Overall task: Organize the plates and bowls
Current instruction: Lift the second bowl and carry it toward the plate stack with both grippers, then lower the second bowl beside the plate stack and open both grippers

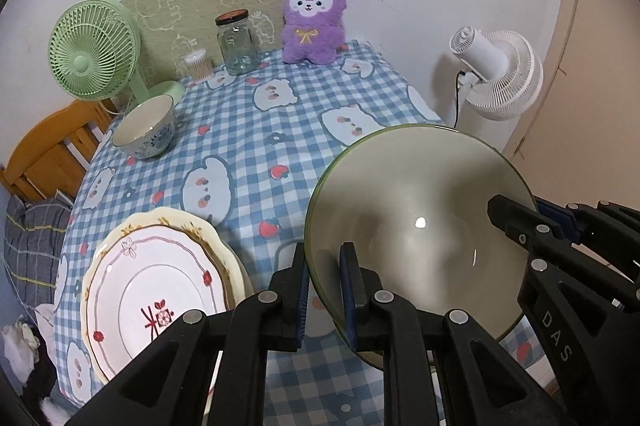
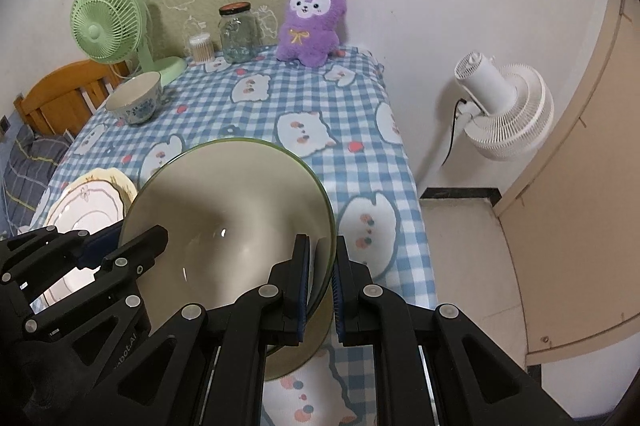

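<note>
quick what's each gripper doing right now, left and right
Left gripper: shut on the green-rimmed bowl, gripping its rim.
Right gripper: shut on the same bowl's opposite rim.

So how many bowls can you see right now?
2: the large green-rimmed bowl held between both tools, and the small blue-patterned bowl at the table's far left by the green fan.

Open checked cloth [image 1: 256, 145] lies mid-table, between the small bowl [image 1: 146, 129] far left, the stacked plates [image 1: 160, 290] near left and the big bowl [image 1: 416, 234] near right. The green fan [image 1: 94, 51], swab tub [image 1: 198, 65], jar [image 1: 237, 43] and plush [image 1: 312, 21] block the far edge.
</note>
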`<state>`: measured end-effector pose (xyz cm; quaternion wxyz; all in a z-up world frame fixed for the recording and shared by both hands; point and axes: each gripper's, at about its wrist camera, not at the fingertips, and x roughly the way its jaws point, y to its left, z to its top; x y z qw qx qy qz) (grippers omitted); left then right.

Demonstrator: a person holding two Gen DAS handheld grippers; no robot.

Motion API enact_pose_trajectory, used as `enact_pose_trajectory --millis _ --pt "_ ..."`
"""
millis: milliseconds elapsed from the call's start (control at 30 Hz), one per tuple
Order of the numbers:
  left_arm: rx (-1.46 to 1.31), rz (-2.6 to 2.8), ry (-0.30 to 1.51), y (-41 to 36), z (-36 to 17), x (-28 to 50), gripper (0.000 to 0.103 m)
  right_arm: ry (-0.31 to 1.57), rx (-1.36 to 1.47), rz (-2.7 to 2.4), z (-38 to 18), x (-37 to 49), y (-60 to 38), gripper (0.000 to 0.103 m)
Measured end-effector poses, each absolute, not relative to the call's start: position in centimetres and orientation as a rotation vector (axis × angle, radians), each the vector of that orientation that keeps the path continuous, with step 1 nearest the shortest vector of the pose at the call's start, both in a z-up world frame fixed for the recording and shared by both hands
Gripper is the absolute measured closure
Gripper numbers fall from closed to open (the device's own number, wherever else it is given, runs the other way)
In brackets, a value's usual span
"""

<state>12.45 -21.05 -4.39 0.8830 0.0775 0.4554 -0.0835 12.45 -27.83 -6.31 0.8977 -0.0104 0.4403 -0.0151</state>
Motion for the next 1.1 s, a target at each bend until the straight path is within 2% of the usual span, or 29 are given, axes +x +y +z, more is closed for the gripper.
enact_pose_trajectory --millis 667,1100 --pt "0.204 -0.168 0.987 -21.6 -8.0 11.7 0.09 0.975 0.028 -0.027 -10.0 11.9 -28.4 0.09" --pt "0.224 -0.172 0.972 -21.9 -8.8 11.5 0.088 0.928 0.002 -0.053 -10.5 11.3 -28.3 0.09"
